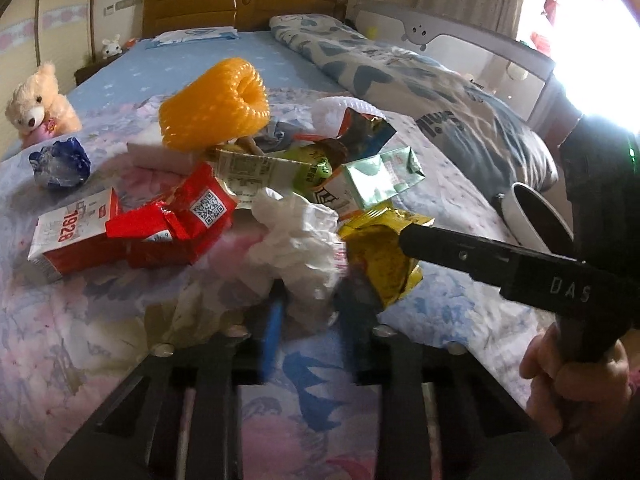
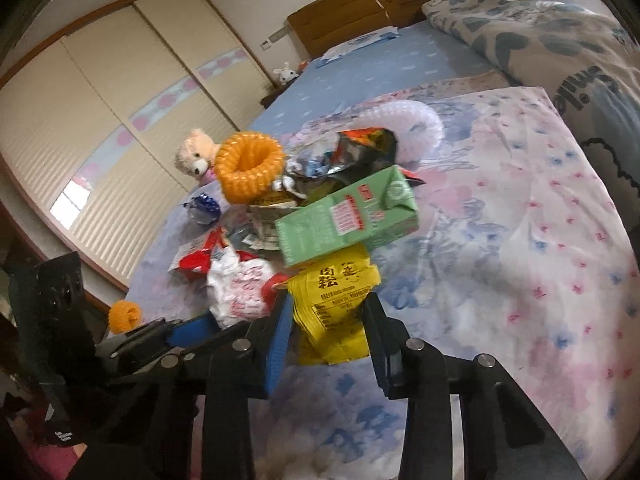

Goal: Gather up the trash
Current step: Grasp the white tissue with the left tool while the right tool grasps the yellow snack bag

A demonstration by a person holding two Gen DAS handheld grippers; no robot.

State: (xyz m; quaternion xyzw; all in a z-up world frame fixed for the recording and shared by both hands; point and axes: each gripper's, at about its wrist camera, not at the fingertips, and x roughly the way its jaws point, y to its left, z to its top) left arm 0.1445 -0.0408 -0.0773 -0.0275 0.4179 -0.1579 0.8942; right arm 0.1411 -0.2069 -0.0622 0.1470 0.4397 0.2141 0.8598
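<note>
A heap of trash lies on the flowered bed cover (image 1: 80, 320). My left gripper (image 1: 314, 304) is shut on a crumpled white plastic bag (image 1: 296, 236) at the heap's near edge; its fingers are blurred. My right gripper (image 2: 326, 312) is shut on a yellow snack packet (image 2: 336, 304), whose sides meet both pads. In the left wrist view one black finger (image 1: 440, 244) of the right gripper lies over that packet (image 1: 376, 256). Behind sit a green carton (image 2: 348, 216), a red wrapper (image 1: 176, 224), a "1928" carton (image 1: 68, 236) and an orange foam net (image 1: 216, 104).
A crumpled blue wrapper (image 1: 60, 164) and a teddy bear (image 1: 38, 104) lie left of the heap. A white-rimmed bowl (image 1: 536, 220) and a folded quilt (image 1: 440, 92) are on the right. A small orange net (image 2: 125, 316) sits beyond the bed's left edge. A hand (image 1: 576, 380) holds the right gripper.
</note>
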